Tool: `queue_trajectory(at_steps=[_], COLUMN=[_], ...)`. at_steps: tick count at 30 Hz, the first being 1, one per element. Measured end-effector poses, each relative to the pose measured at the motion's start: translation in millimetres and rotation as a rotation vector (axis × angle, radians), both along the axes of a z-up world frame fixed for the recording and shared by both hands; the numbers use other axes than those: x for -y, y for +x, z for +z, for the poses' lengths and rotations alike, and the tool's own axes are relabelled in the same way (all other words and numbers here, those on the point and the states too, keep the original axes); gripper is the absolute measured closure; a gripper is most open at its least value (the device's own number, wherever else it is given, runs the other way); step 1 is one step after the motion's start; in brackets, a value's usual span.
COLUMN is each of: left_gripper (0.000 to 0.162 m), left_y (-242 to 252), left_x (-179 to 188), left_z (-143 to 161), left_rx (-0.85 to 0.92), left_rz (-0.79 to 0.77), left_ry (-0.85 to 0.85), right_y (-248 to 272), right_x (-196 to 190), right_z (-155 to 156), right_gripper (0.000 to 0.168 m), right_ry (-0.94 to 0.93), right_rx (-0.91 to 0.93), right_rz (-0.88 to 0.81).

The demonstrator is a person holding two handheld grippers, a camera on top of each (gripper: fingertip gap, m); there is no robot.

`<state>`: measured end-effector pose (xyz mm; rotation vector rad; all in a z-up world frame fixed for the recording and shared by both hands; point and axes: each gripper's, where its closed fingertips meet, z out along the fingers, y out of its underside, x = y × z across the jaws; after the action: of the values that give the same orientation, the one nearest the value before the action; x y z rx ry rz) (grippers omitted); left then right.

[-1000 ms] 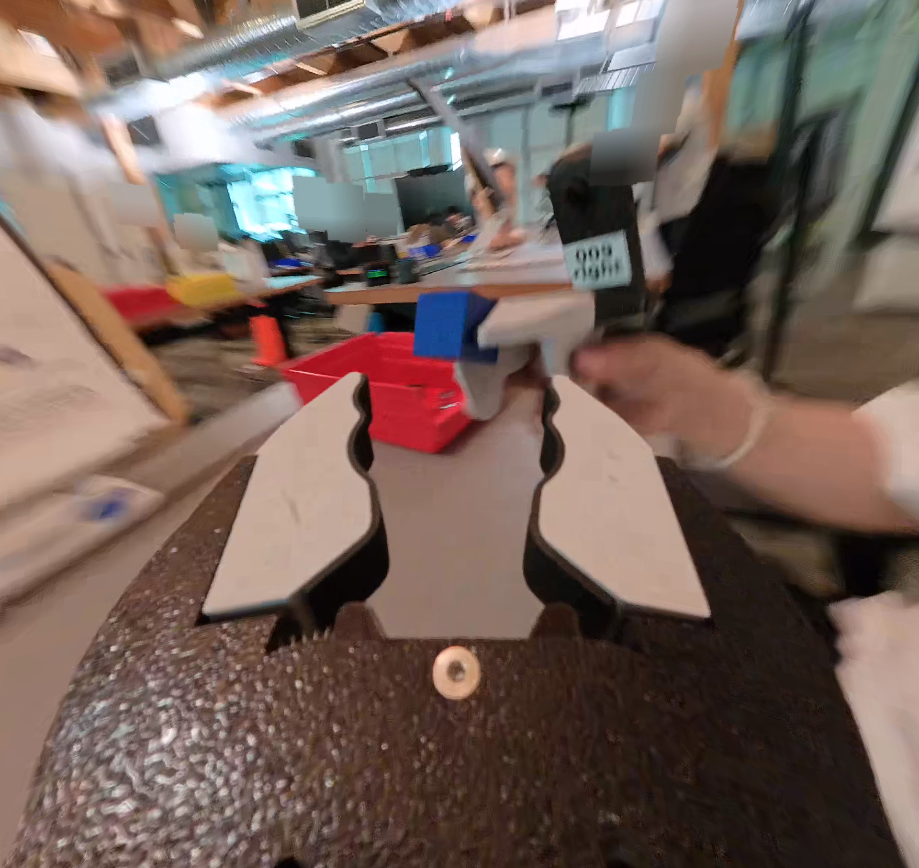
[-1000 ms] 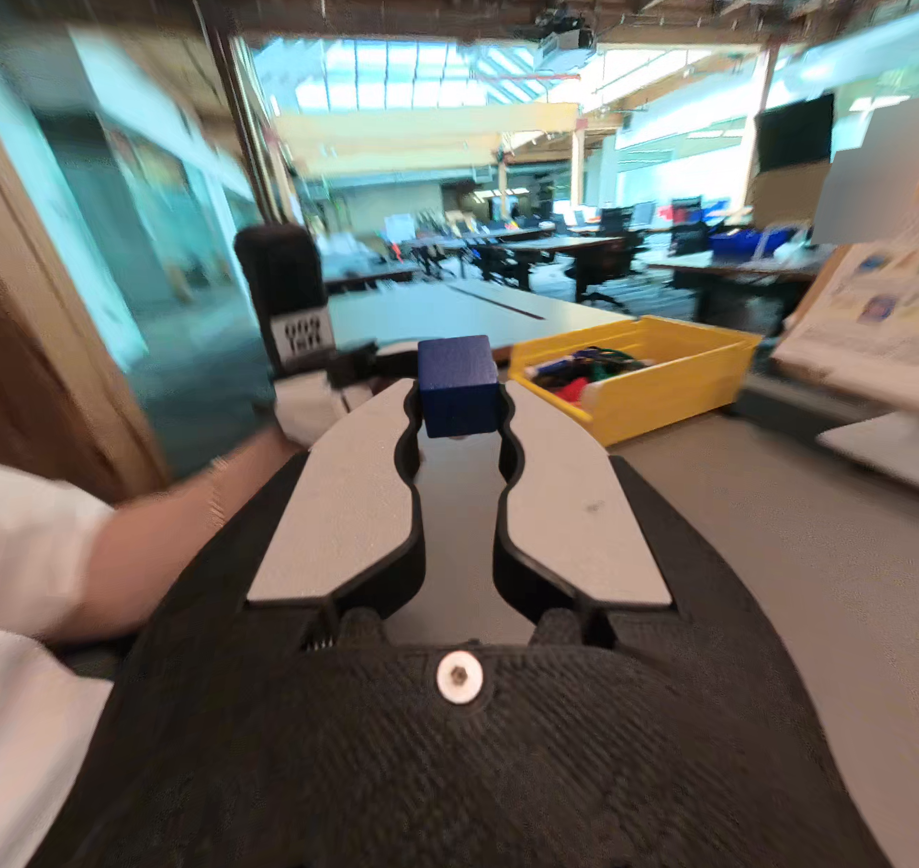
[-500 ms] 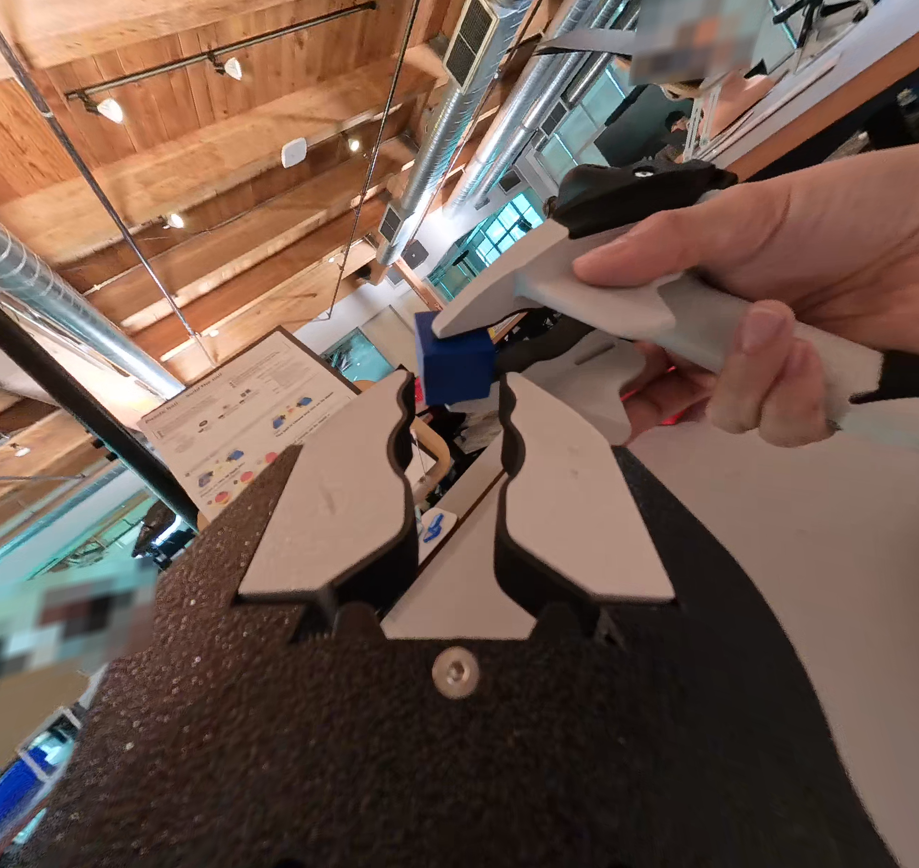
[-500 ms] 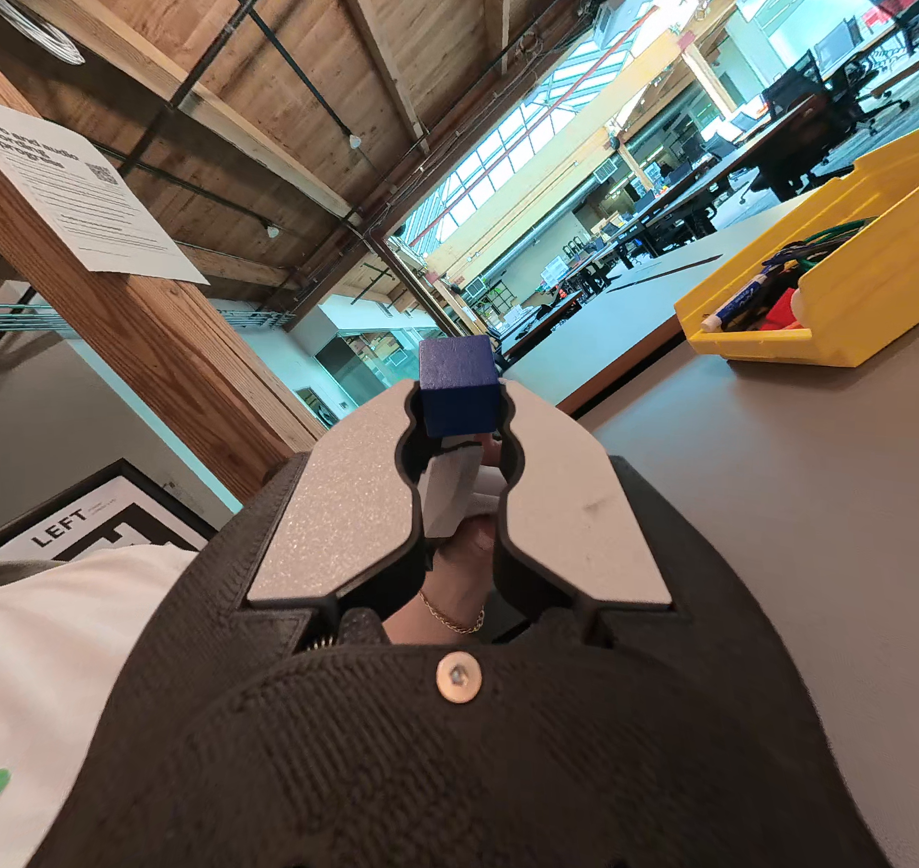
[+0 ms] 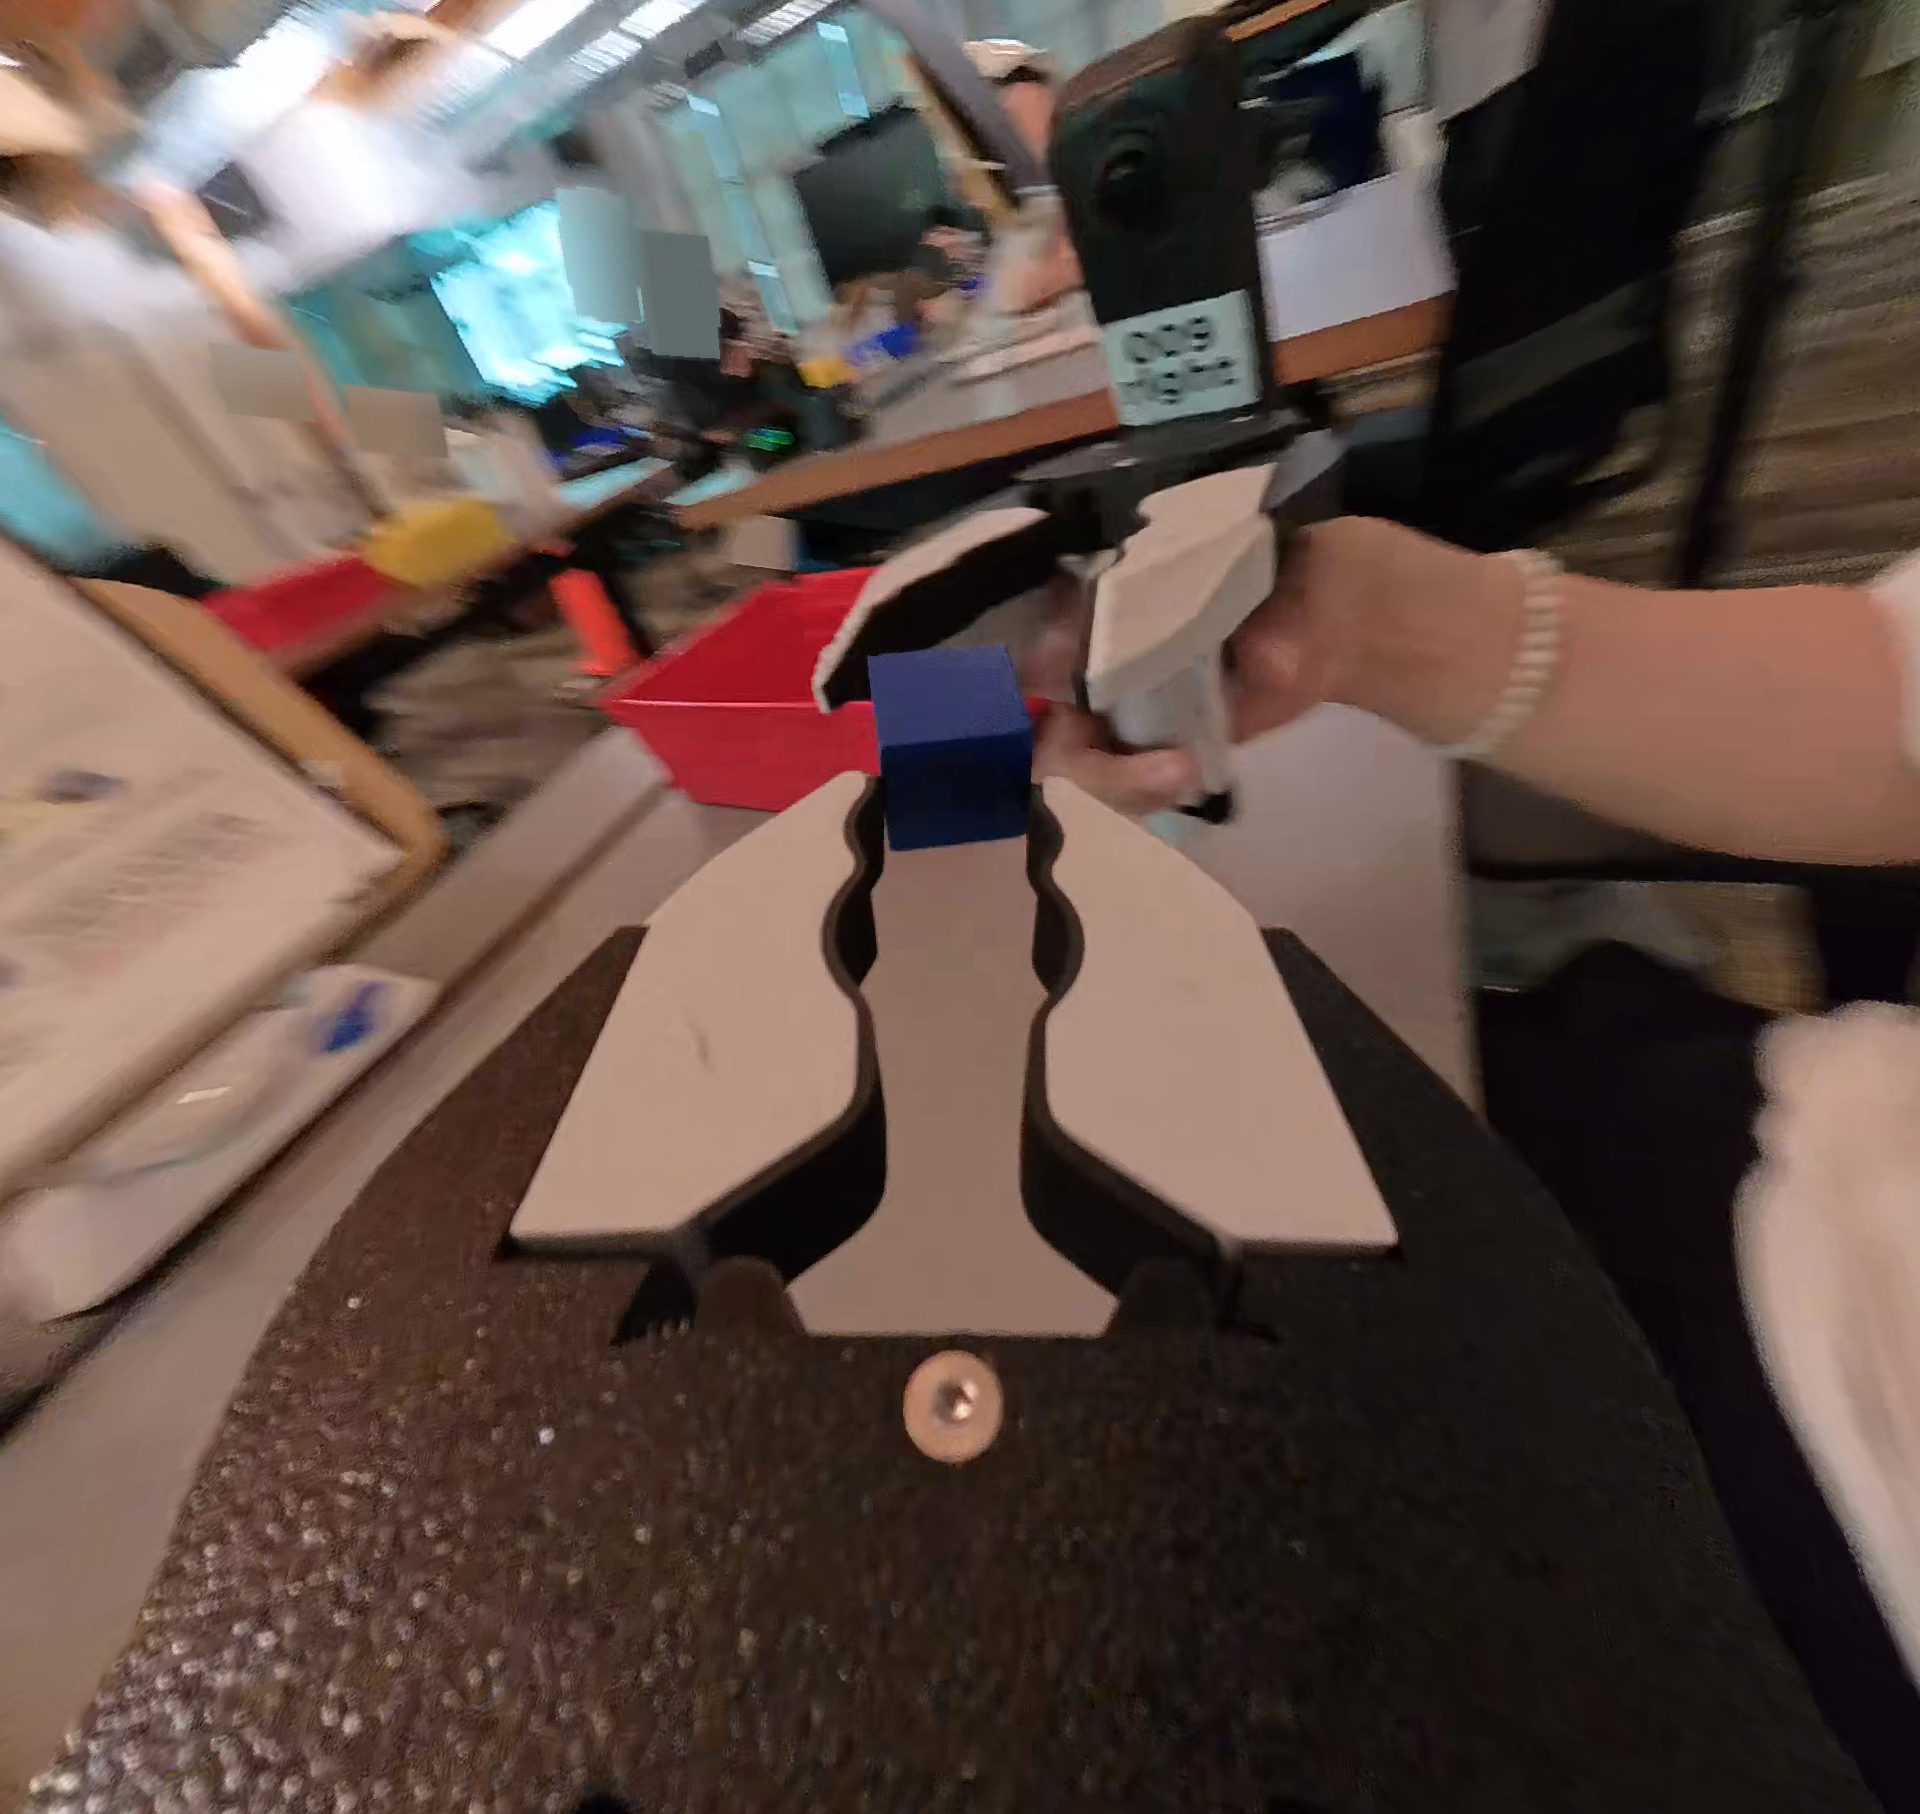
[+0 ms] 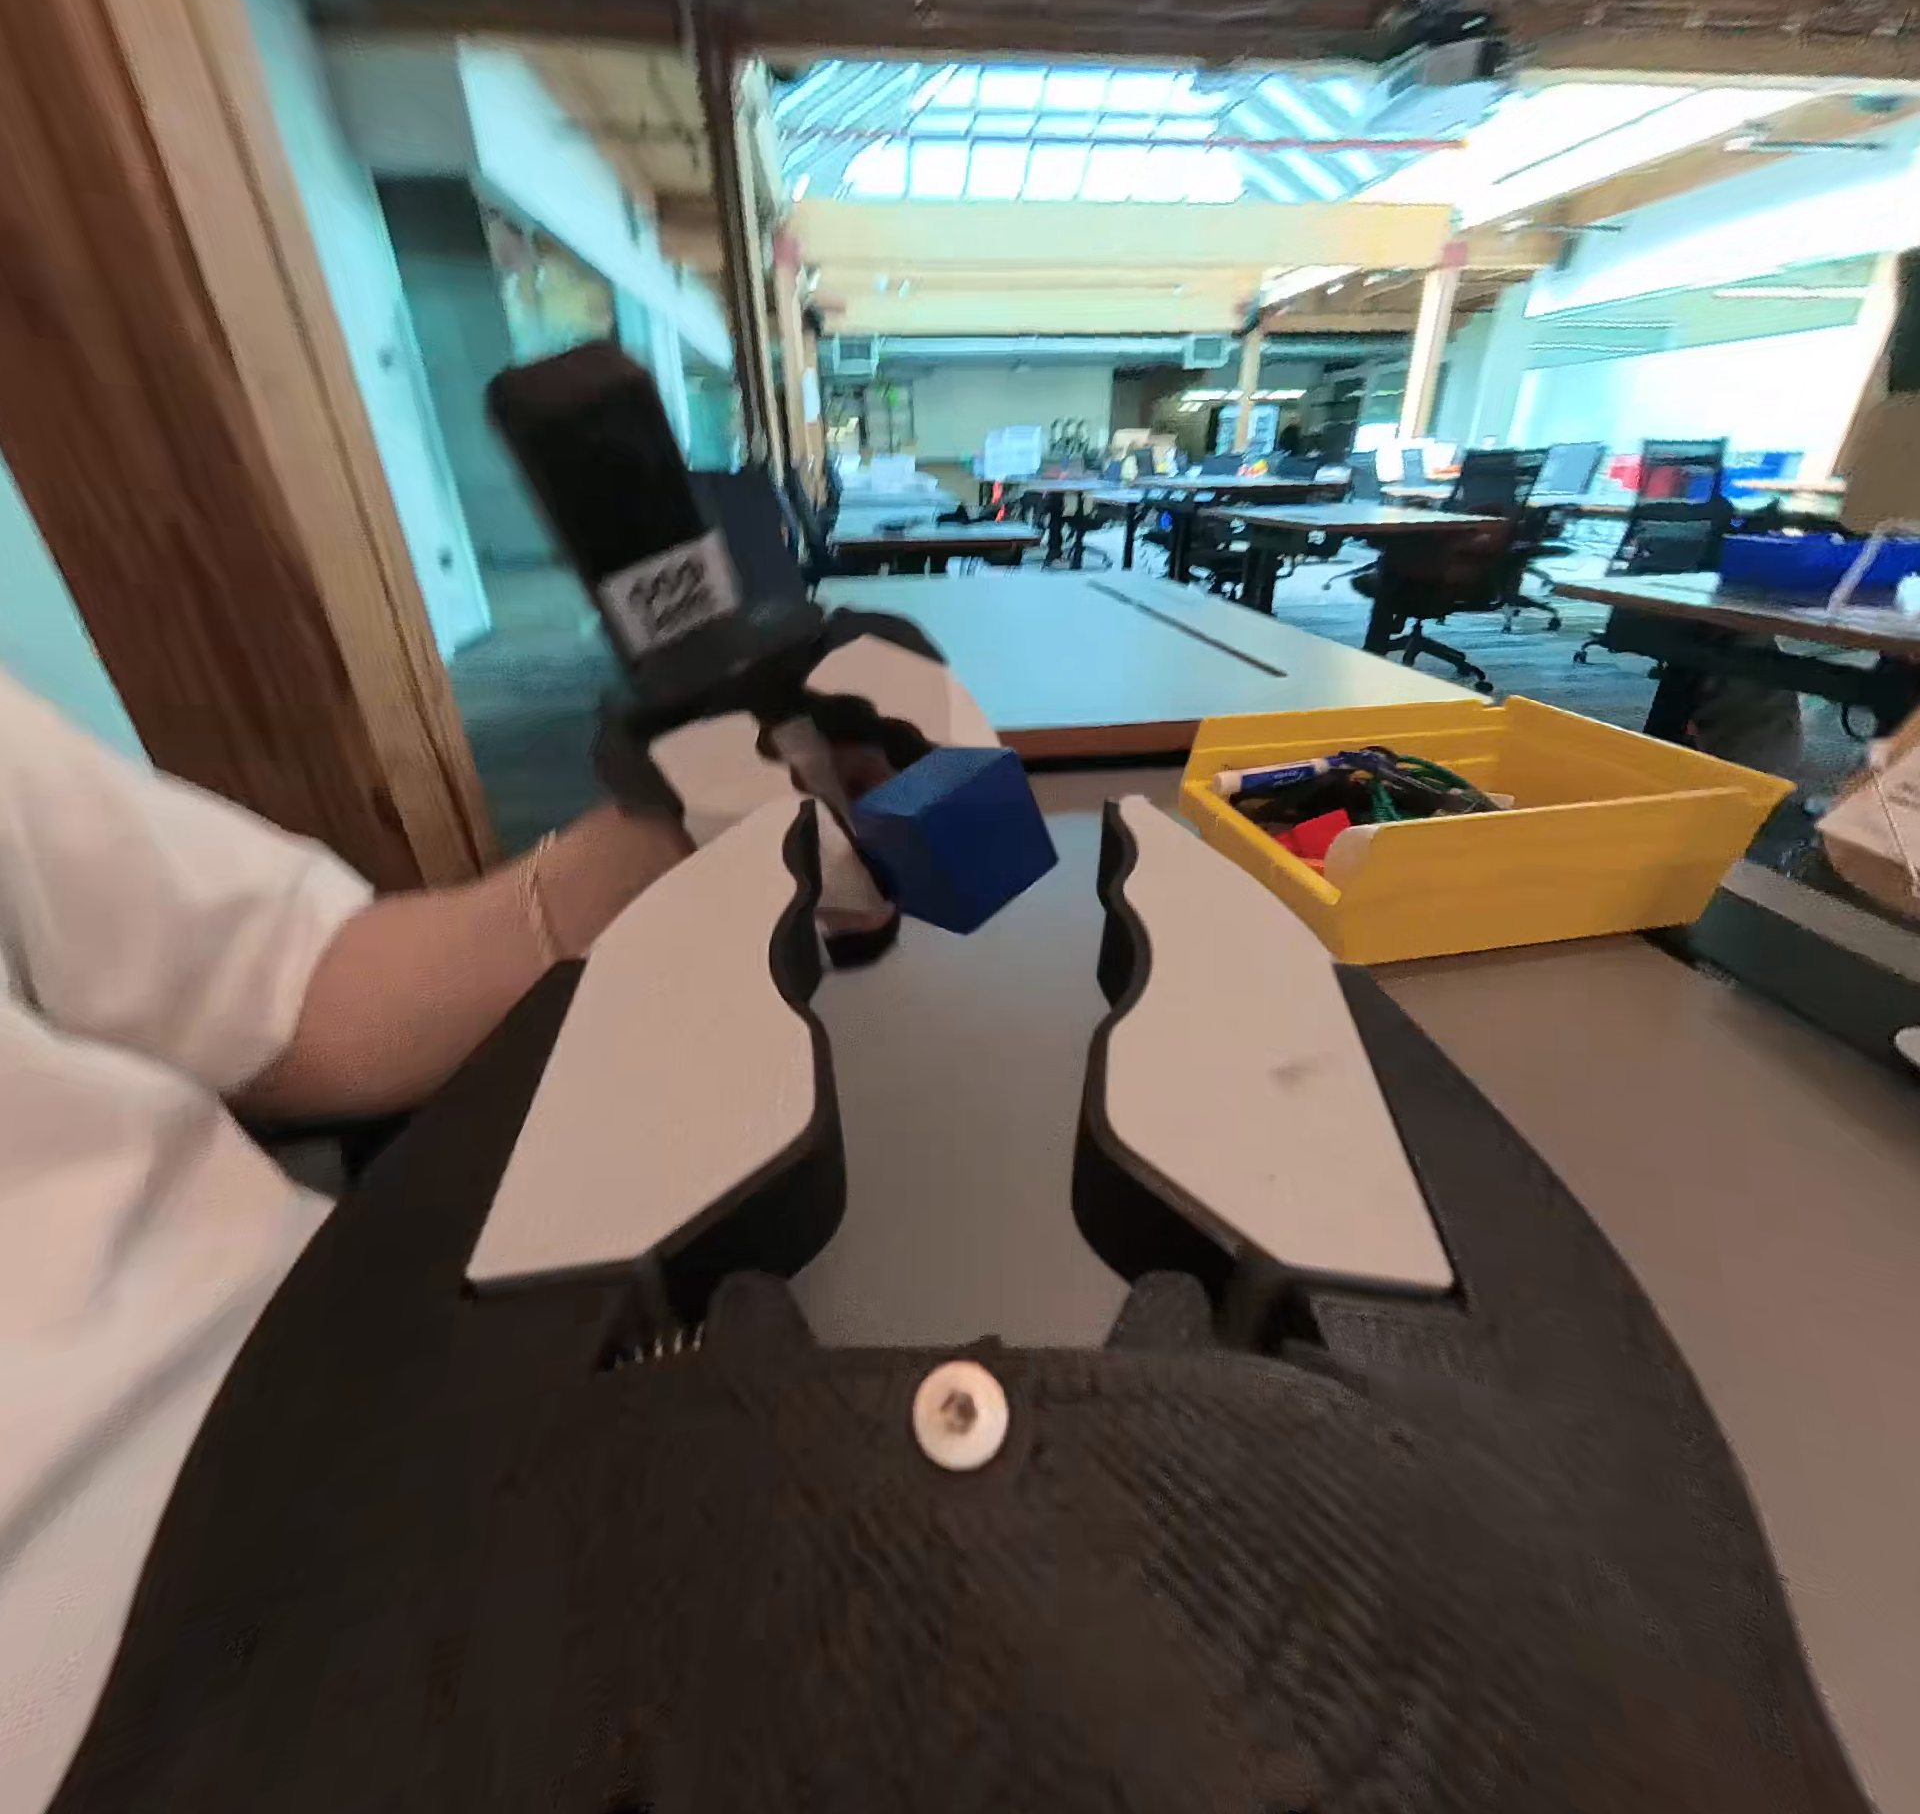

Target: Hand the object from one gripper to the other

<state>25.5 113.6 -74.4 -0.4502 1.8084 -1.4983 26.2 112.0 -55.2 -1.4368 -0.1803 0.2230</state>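
A blue cube (image 5: 951,746) is clamped between the tips of my left gripper (image 5: 954,793), held above the grey table. In the left wrist view my right gripper (image 5: 1060,611) hangs just behind and above the cube, jaws apart, held by a hand. In the right wrist view my right gripper (image 6: 958,814) is open and empty. The blue cube (image 6: 956,834) shows just beyond its tips, held by my left gripper (image 6: 883,808), which comes in from the left.
A red bin (image 5: 748,715) stands on the table behind the cube. A yellow bin (image 6: 1475,860) with pens and small items sits to the right on the grey table (image 6: 1558,1141). A poster board (image 5: 156,881) leans at the left. A wooden post (image 6: 187,517) stands at the left.
The cube went from my right gripper to my left. The left shut on it, the right opened and drew back. Both grippers tilted up, then came back level.
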Motion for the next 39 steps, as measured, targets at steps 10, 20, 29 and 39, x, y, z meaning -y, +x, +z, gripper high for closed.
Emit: queue_trajectory(at_steps=[10,20,29,39], left_gripper=[0.136,0.137,0.134,0.114], left_y=[-27,-25,-1,0], left_x=[6,-1,-18,-7], left_z=[-17,-22,-10,-17], left_rx=[-0.233,-0.248,-0.232,-0.846], left_rz=[-0.316,-0.290,-0.122,-0.380], left_ry=[-0.106,-0.075,-0.235,-0.798], right_y=[-29,-26,1,0], right_x=[-1,-4,-9,-10], right_z=[-30,-24,-13,-17], right_gripper=[0.136,0.138,0.141,0.141], right_ry=[-0.138,-0.111,-0.038,0.016], right_rx=[0.178,0.192,0.241,0.655], right_rz=[0.131,0.083,-0.103,-0.228])
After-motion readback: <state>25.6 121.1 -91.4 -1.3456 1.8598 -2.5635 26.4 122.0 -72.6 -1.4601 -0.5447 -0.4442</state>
